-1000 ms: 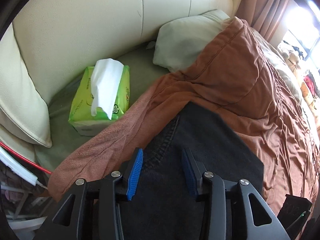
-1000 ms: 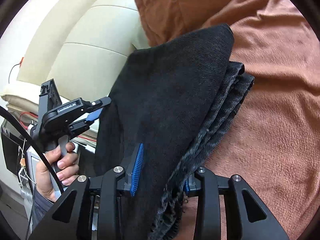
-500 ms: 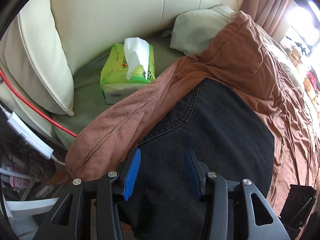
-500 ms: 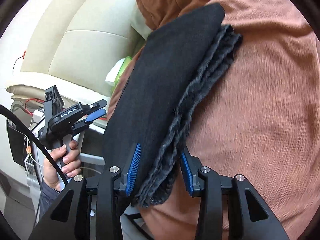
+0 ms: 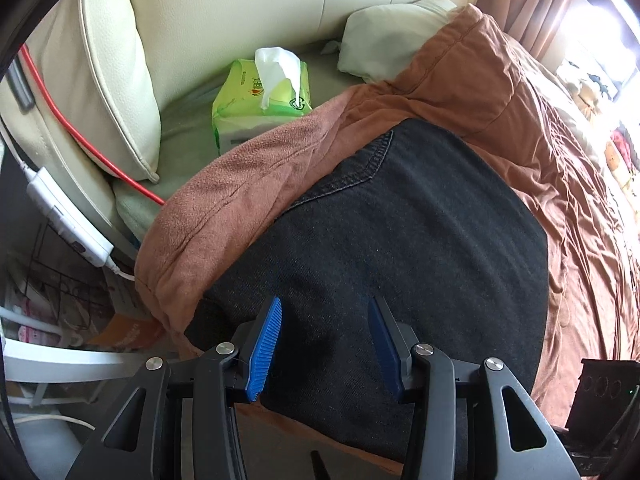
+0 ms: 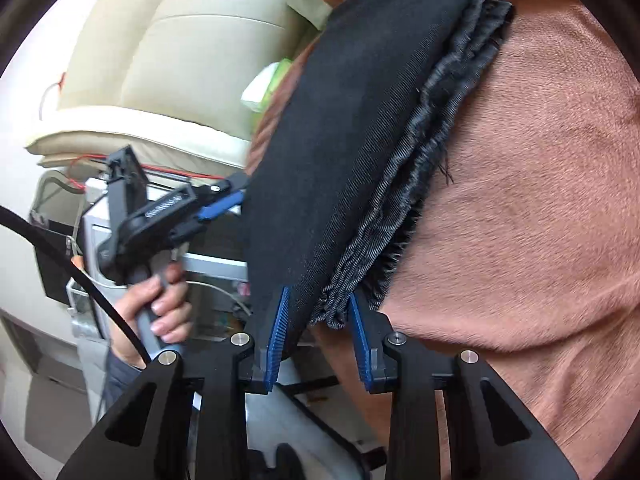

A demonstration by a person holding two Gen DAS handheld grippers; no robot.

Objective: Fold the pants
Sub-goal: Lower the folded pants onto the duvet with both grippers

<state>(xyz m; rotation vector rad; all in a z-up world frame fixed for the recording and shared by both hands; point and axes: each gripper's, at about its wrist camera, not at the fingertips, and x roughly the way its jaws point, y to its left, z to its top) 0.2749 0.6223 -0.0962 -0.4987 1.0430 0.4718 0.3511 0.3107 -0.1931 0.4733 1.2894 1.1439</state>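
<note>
Pants (image 5: 400, 240), dark denim and folded into a thick stack, now lie flat on the rust-brown blanket (image 5: 540, 152) at the near left corner of the bed. A second ago the stack hung draped and tilted off the blanket; now, in the right wrist view, its frayed hem layers (image 6: 420, 184) sit against the blanket. The left wrist view has shifted too: more of the top panel and its stitched pocket seam (image 5: 360, 172) shows, and the green tissue pack (image 5: 264, 100) has moved further off toward the cream headboard (image 5: 240, 12) at the far left.

Right gripper (image 6: 316, 332) has its jaws closing, with the near edge of the stack between them; the blue pads look just beside the cloth, and I cannot tell for sure that they press on it. Left gripper (image 5: 324, 344) hovers over the near end of the stack with its jaws standing apart and nothing pinched between them. In the right wrist view it shows at the left, held by a hand (image 6: 160, 300), its tips beside the stack's left edge.

As I judge it, the fold looks largely made and the stack set down. What remains is probably squaring or shifting it, which the closing right jaws seem to prepare.
</note>
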